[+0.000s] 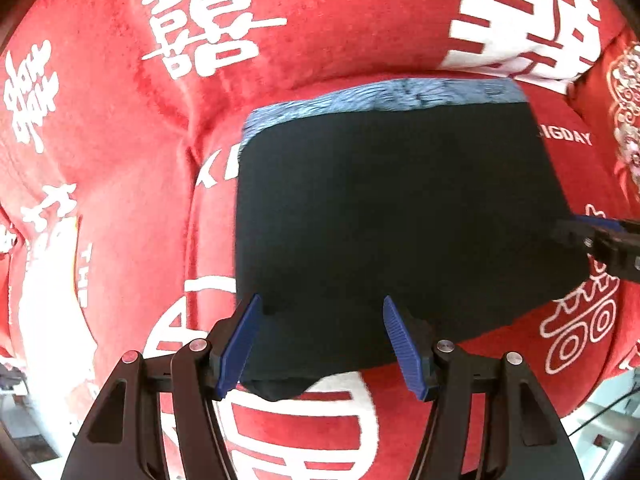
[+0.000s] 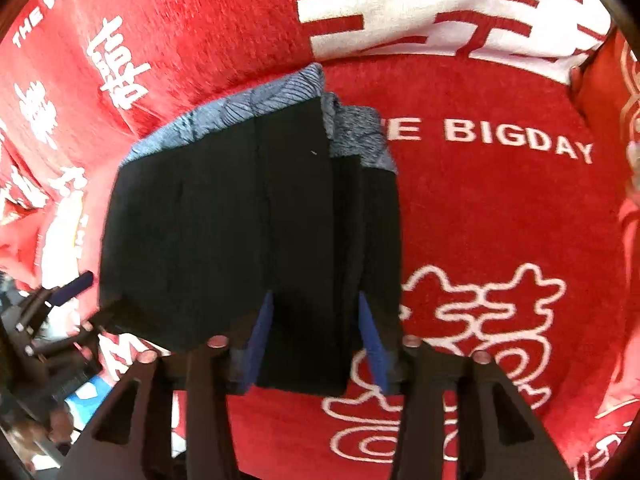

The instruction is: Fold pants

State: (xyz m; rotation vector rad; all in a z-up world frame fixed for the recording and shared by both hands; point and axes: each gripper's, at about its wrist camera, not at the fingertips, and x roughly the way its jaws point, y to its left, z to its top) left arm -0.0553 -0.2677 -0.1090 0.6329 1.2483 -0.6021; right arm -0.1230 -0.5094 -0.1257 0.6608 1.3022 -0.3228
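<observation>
1. Pants [image 1: 392, 216] are seen already reduced to a compact black rectangle, laid on a red blanket [image 1: 328, 32] printed with white characters, directly ahead of both tools.
2. The step in hand is judged to be late in the folding: layered edges are shown in the right wrist view, with the grey-blue patterned waistband [image 2: 248, 116] at the end farthest from the tools.
3. The left gripper [image 1: 322, 338] is held spread, its blue pads [image 1: 240, 346] standing apart on either side of the near edge of the cloth; nothing is seen clamped between them.
4. The right gripper [image 2: 316, 336] is likewise parted, its pads astride the near end of the folded stack; whether cloth is touched cannot be told.
5. The next move is judged to call for either a closing on the near edge to carry it toward the waistband for a last fold, or a withdrawal if the fold is deemed finished.
6. The fabric looks dark, matte and soft, with a small flap drooping at the near left corner and the layers slightly staggered on the right.
</observation>
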